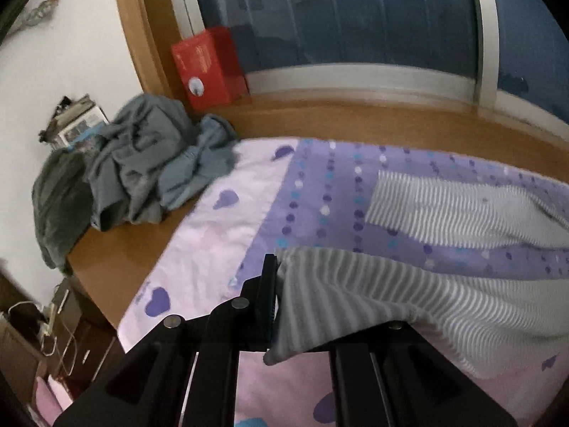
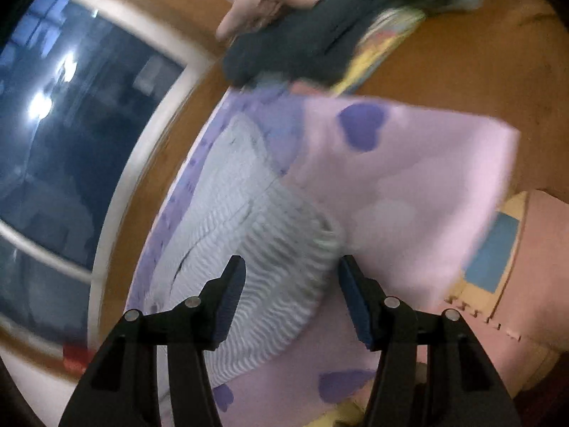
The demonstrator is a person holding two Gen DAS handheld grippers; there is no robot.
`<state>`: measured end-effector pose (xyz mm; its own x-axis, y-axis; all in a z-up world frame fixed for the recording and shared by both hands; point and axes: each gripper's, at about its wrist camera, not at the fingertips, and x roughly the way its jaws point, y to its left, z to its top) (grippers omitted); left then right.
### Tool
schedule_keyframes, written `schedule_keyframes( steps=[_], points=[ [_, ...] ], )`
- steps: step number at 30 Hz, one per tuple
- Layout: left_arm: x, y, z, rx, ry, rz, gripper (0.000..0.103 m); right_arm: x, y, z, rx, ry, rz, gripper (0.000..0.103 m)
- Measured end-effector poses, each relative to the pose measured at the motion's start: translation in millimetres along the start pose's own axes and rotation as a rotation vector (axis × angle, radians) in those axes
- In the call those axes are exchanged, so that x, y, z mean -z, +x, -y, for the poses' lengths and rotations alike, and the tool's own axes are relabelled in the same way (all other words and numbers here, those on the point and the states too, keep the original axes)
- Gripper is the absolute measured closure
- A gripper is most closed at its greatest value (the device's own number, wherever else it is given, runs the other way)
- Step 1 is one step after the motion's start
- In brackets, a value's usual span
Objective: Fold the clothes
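- Striped grey garment (image 1: 444,295) lies on the purple-and-pink sheet (image 1: 220,220), one corner lifted off it.
- Left claw (image 1: 275,306) is clamped on that corner, the cloth draping away to the right.
- Right claw (image 2: 290,299) hovers over the garment's rounded edge, jaws apart, nothing pinched.
- To fold cleanly, I'd carry the corner across low and taut, and have the right claw take the matching edge so it lands square.
- Crumpled blue-grey clothes (image 1: 149,156) wait on the wooden ledge (image 1: 117,252).
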<state>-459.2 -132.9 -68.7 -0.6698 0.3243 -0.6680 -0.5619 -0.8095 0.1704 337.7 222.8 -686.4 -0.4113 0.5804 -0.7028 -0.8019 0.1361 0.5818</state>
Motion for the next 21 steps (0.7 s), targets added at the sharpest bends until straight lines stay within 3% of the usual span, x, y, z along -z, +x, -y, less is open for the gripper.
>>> schedule_keyframes(
  steps=[1, 8, 13, 17, 21],
  points=[
    [-3.2, -3.8, -0.8, -0.002, -0.001, 0.001, 0.096, 2.8, 10.3, -7.8, 0.02, -0.018, -0.022, 0.102],
    [-14.3, -21.2, -19.4, 0.047, -0.069, -0.007, 0.097, -35.6, -17.3, 30.0, -0.169, 0.204, 0.021, 0.102],
    [5.8, -12.2, -24.3, 0.041, -0.051, -0.033, 0.097, -53.5, -22.9, 37.2, -0.129, 0.204, 0.012, 0.101],
    [32.4, 2.4, -26.0, 0.04, -0.029, -0.071, 0.097, -47.1, -8.3, 35.9, -0.051, 0.214, -0.044, 0.101],
    [60.2, 10.5, -29.6, 0.042, -0.007, -0.096, 0.095, -43.7, -8.5, 53.7, -0.021, 0.241, -0.037, 0.101]
  ],
)
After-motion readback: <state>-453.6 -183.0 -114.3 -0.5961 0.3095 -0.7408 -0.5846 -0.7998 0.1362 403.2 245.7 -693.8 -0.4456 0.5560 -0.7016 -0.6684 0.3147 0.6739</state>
